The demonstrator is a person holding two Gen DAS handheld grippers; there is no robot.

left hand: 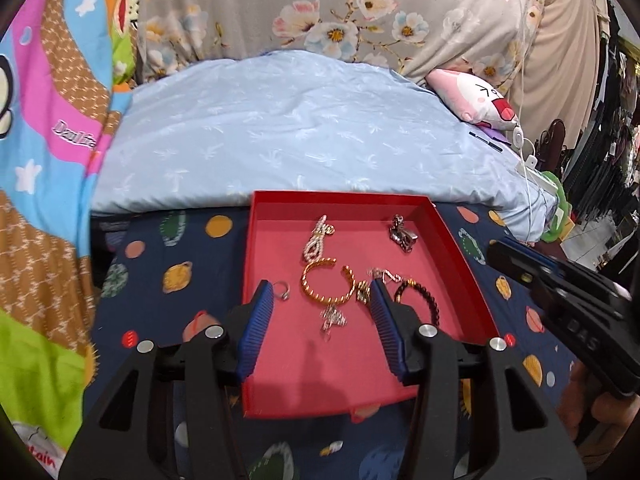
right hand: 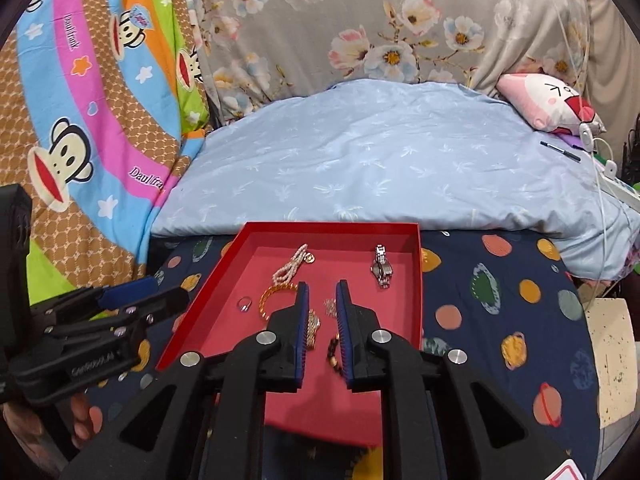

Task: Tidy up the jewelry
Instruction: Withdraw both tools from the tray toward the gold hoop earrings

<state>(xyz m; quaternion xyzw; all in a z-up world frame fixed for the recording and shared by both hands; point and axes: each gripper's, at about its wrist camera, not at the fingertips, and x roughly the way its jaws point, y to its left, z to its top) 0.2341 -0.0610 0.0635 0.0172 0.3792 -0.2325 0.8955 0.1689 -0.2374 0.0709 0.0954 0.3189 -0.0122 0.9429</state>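
So there's one red tray (left hand: 448,240), and in it: one pearl strand (left hand: 316,240), one watch (left hand: 402,234), one ring (left hand: 282,291), two bracelets, gold (left hand: 326,286) and dark beaded (left hand: 424,300).

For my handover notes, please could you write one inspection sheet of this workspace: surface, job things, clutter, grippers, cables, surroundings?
Surface: planet-print cloth, dark blue.
Job's things: red tray holding pearl piece, silver watch, gold bangle, ring, dark bead bracelet, small sparkly pieces.
Clutter: pen on the blue quilt.
Grippers: left gripper open above the tray, nothing held; right gripper slightly open, nothing held.
Cables: white cable at the right.
Surroundings: cartoon pillow, floral fabric, monkey-print blanket.
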